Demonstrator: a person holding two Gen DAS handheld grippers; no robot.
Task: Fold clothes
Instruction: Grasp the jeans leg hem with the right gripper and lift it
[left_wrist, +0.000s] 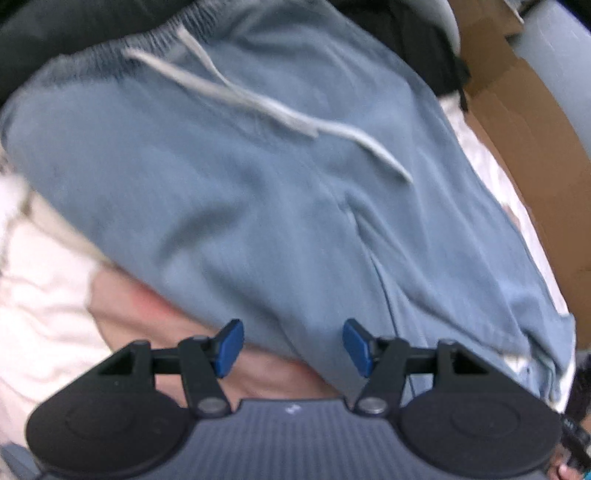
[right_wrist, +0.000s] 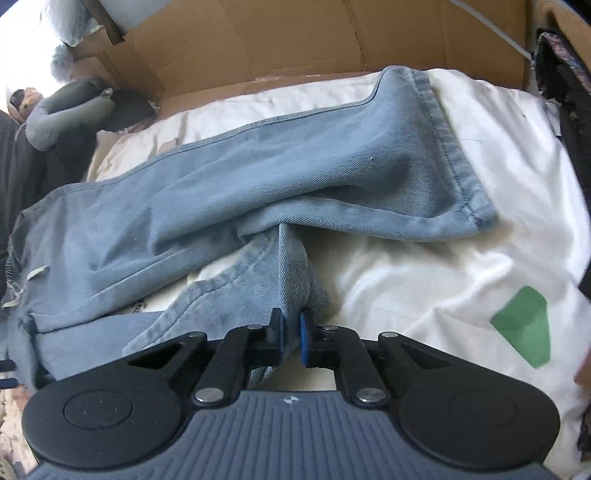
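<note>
Light blue trousers (left_wrist: 258, 192) with an elastic waistband and a white drawstring (left_wrist: 266, 107) fill the blurred left wrist view. My left gripper (left_wrist: 293, 347) hovers open over their near edge; the blue pads touch nothing. In the right wrist view the trousers (right_wrist: 258, 177) lie across white bedding, one leg stretched out to its hem (right_wrist: 458, 162) at the right. The other leg (right_wrist: 280, 273) is bunched and runs down toward me. My right gripper (right_wrist: 291, 338) is shut on this bunched leg, with a fold of denim pinched between its pads.
A brown cardboard box (right_wrist: 258, 44) walls the far side of the white bedding (right_wrist: 424, 280), which bears a green patch (right_wrist: 524, 325). A grey plush toy (right_wrist: 66, 110) lies far left and dark clothing (right_wrist: 569, 92) at the right. Pink cloth (left_wrist: 147, 314) lies under the trousers' waist.
</note>
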